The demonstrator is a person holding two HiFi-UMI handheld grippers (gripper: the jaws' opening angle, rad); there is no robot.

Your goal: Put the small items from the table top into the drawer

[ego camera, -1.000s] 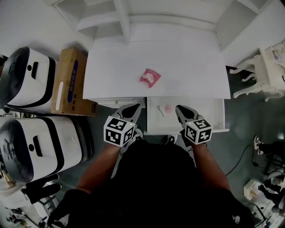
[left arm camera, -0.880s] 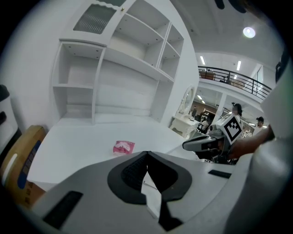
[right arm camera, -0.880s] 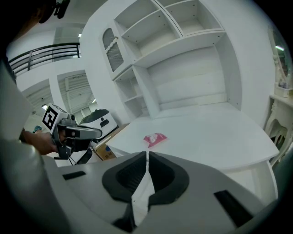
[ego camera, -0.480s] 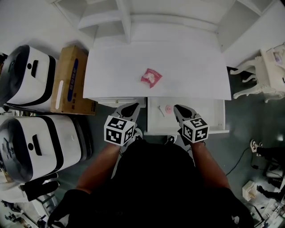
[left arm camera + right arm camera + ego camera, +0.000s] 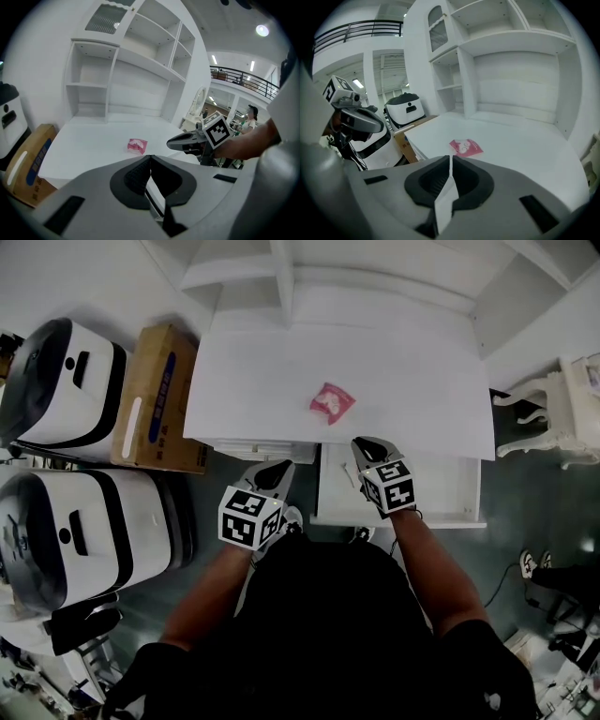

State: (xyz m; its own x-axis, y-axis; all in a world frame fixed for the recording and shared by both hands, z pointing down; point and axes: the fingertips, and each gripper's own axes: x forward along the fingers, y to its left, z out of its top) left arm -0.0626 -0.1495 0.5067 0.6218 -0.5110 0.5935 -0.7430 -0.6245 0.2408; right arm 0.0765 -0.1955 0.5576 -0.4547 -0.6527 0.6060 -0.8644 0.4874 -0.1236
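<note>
Fingers [image 5: 133, 177] of the left gripper [image 5: 150, 158]: closed tip to tip, nothing between them. Right gripper [image 5: 451, 158]: likewise closed and empty; we read the pale strip below its tips as the gap between its fingers.

Landmark: the open drawer [image 5: 431, 486], pulled out from under the white table [image 5: 262, 381].

Item 1, pink packet [image 5: 332, 401]: the only thing we see on the table top, lying flat just beyond the drawer's back left corner.

Item 2, right gripper: over the drawer's left end, tips at the table edge, pointed at the packet and near it.

Item 3, left gripper: just left of the drawer, outside it, well short of the packet.

Handling notes: we judge the packet light, soft and thin, probably slick film, with little risk of damage. Lying flat, it offers no raised side, so we would open the right gripper and pinch one edge or corner, expecting the packet to skid on the smooth top if pushed.
</note>
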